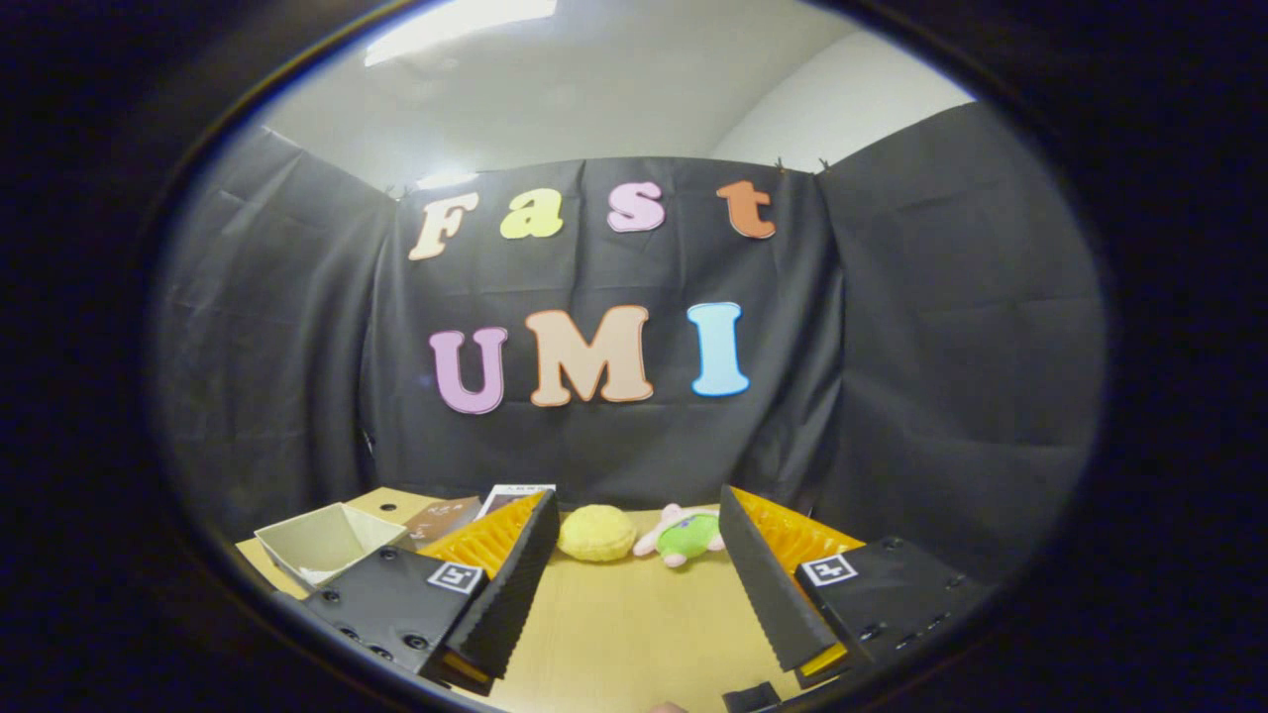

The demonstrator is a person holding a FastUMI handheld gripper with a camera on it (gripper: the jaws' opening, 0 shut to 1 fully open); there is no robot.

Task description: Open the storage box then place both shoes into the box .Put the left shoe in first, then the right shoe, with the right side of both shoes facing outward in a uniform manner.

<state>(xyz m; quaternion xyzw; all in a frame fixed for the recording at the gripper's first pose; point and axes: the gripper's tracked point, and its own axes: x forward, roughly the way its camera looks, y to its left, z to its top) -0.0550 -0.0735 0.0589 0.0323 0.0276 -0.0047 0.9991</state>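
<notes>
The gripper (639,584) hovers over the light wooden bench (634,624), its two black ribbed fingers (510,584) spread wide with nothing between them. Beyond the fingertips lie a round yellow plush toy (595,533) and, just beside it, a pink-and-green plush toy (684,535). An open white cardboard storage box (322,542) sits by the left finger.

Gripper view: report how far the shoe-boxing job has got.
Done: nothing that can be seen. The hand-held gripper is open over the wooden table, with nothing between its fingers. In hand: nothing. Beyond the fingers lie a yellow plush and a green-and-pink plush toy; beside the left finger sits an open white box, apparently empty. Left: every step, from opening the storage box to placing both shoes.
</notes>
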